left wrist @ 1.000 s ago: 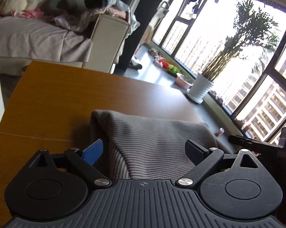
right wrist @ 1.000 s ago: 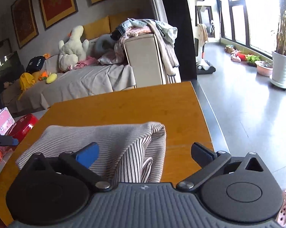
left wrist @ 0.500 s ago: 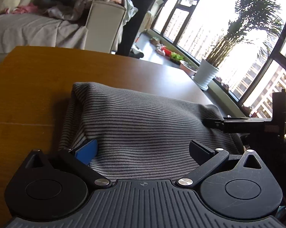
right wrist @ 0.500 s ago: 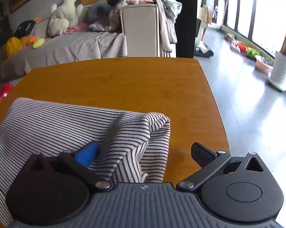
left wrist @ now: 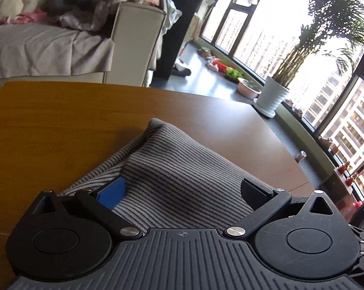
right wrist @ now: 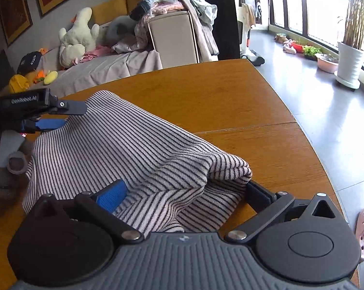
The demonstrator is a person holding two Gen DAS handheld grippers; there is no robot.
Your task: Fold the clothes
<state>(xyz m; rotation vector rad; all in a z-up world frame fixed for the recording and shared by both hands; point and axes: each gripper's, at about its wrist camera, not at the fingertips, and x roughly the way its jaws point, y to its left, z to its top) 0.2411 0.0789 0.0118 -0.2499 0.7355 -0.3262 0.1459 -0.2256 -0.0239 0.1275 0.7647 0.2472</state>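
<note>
Between both grippers' spread fingers [left wrist: 111,192] [right wrist: 111,197] lies the striped garment [right wrist: 124,145], ungripped.

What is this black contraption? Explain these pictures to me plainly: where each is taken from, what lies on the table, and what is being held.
A person holds a two-fingered clamp in each hand, and a camera on each looks forward along its fingers. One picture is taken from the left gripper, the other from the right gripper. On the wooden table lies a striped cloth, doubled over at one edge. Each gripper has the cloth between its fingers, but I cannot tell whether they pinch it tight.
</note>
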